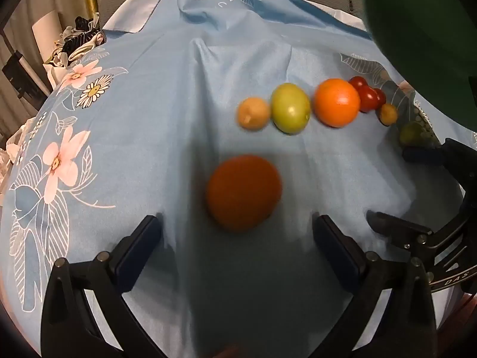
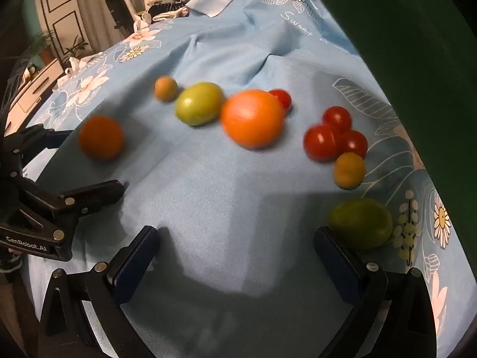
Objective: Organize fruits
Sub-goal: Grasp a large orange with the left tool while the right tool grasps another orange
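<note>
Several fruits lie on a blue flowered cloth (image 1: pixel 143 125). A dark orange fruit (image 1: pixel 244 192) sits just ahead of my left gripper (image 1: pixel 236 220), which is open and touches nothing. Behind it run a small tan fruit (image 1: pixel 253 116), a green tomato (image 1: pixel 290 112), a big orange (image 1: pixel 337 101), red cherry tomatoes (image 1: pixel 366 97) and a small yellow fruit (image 1: pixel 388 114). My right gripper (image 2: pixel 237 232) is open over bare cloth. A second green tomato (image 2: pixel 362 222) lies beside its right finger (image 2: pixel 337 262), and the cherry tomatoes (image 2: pixel 322 141) are farther ahead.
A large dark green object (image 2: pixel 411 59) fills the right side of both views, close above the fruits. The left gripper (image 2: pixel 89 164) appears at the left edge of the right wrist view. Clutter and furniture (image 2: pixel 161 9) stand beyond the cloth's far left edge.
</note>
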Tool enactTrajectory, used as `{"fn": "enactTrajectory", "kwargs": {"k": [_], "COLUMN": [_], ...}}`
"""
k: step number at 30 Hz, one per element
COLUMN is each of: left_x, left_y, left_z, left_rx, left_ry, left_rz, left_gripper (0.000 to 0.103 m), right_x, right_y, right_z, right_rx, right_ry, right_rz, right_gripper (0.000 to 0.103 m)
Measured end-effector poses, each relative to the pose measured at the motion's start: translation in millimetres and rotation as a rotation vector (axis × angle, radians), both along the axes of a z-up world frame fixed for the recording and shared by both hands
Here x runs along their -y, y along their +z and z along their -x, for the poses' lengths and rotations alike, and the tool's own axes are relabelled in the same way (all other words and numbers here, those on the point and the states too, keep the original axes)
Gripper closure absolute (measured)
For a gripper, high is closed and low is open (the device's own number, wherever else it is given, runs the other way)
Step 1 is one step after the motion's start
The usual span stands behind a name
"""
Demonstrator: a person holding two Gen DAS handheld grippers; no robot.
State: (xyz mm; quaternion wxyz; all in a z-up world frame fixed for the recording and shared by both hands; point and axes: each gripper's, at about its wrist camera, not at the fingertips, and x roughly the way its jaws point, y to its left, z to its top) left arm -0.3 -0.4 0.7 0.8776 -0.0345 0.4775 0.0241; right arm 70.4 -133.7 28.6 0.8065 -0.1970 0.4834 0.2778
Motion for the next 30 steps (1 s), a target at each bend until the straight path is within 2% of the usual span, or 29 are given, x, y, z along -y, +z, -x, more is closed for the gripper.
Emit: {"fn": "enactTrajectory", "kwargs": {"k": [7,22,30], "left_x": [-0.6,-3.2,-7.9], "left_y": [2.3,4.5,5.7], "left_z": [-2.4,0.7,2.8], "left_rx": [-0.012,-0.001,-0.035], "left_ry": [0.004,-0.002,0.027], "left_rz": [0.017,0.003,0.019], "left_gripper": [0.0,0.0,0.001], "right_x": [-3.7,1.6,1.6], "right_y": [0.2,0.5,0.6], "right_z": [2.9,4.3,2.1], "right_rx": [0.008,0.004,0.003], "right_ry": [0.001,-0.001,-0.001], "right_rz": [-0.016,-0.026,-0.026], "right_gripper": [0.0,0.0,0.0]}}
